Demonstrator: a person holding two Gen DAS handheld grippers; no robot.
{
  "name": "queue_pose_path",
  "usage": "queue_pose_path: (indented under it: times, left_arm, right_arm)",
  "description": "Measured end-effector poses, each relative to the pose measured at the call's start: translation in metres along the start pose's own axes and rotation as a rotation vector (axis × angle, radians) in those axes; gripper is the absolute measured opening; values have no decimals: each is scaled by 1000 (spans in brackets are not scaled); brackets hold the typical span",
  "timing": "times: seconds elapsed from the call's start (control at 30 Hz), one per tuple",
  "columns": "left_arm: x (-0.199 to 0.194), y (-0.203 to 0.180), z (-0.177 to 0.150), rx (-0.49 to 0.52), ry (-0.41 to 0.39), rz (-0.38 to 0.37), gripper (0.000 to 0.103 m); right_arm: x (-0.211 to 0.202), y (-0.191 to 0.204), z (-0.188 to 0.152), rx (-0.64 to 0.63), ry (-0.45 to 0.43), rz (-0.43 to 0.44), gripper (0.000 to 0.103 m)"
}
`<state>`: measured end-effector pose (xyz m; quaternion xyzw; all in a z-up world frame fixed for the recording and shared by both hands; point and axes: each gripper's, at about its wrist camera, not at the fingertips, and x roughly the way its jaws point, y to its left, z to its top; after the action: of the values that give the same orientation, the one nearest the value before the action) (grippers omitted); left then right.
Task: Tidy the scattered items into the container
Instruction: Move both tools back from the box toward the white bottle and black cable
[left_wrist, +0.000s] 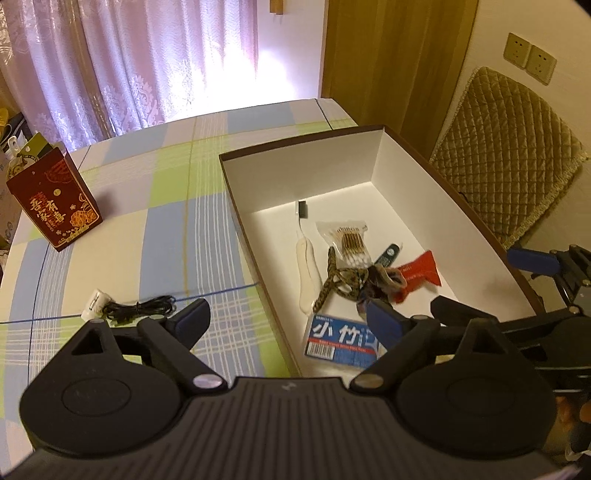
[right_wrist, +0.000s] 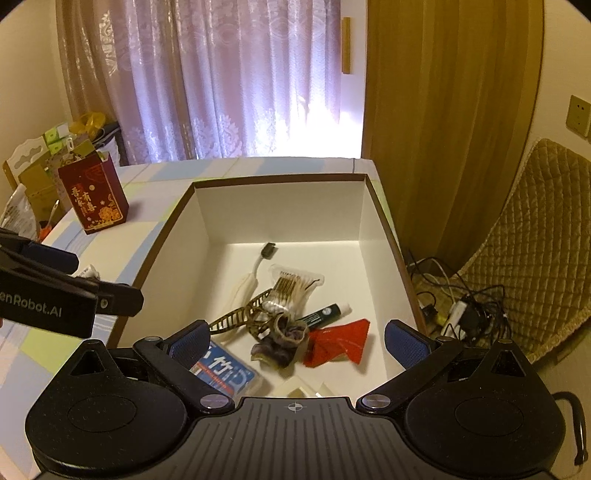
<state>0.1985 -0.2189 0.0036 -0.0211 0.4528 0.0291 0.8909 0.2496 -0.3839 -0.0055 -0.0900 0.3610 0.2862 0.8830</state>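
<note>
An open white box with a brown rim (left_wrist: 295, 142) (right_wrist: 277, 179) stands on the checked tablecloth. Inside it lie a white toothbrush (left_wrist: 308, 258) (right_wrist: 245, 284), a cotton swab pack (left_wrist: 349, 236) (right_wrist: 291, 284), a patterned hair clip (right_wrist: 236, 317), a blurred fabric scrunchie (left_wrist: 386, 280) (right_wrist: 282, 339), a red packet (left_wrist: 421, 275) (right_wrist: 340, 343), a dark tube (right_wrist: 325, 314) and a blue card pack (left_wrist: 341, 341) (right_wrist: 225, 373). My right gripper (right_wrist: 297, 343) (left_wrist: 495, 288) hangs open just above the scrunchie. My left gripper (left_wrist: 288, 325) (right_wrist: 88, 277) is open over the box's left rim. A black cable with a white plug (left_wrist: 138, 308) lies on the cloth by its left finger.
A red gift box (left_wrist: 55, 201) (right_wrist: 96, 195) stands upright at the table's far left. A chair with a quilted cover (left_wrist: 506, 147) (right_wrist: 535, 240) is to the right of the box, with tangled cables (right_wrist: 461, 306) on the floor. Curtains hang behind the table.
</note>
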Motion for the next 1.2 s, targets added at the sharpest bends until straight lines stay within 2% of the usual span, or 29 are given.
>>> queue_pose_path:
  times: [0.27, 0.47, 0.77, 1.0, 1.2]
  left_arm:
    - [-18, 19, -16, 15, -7, -11, 90]
    - [-34, 48, -34, 7, -7, -21, 90]
    - [-55, 134, -77, -68, 19, 32, 90]
    - [-49, 201, -102, -107, 53, 108, 90]
    - [-34, 235, -107, -91, 64, 139, 88]
  right_arm:
    - [-12, 29, -10, 16, -2, -8, 103]
    - [-16, 63, -17, 22, 6, -4, 103]
    - [-13, 143, -21, -11, -4, 93, 103]
    - [11, 194, -19, -33, 2, 147, 103]
    - [46, 221, -14, -40, 22, 150, 103]
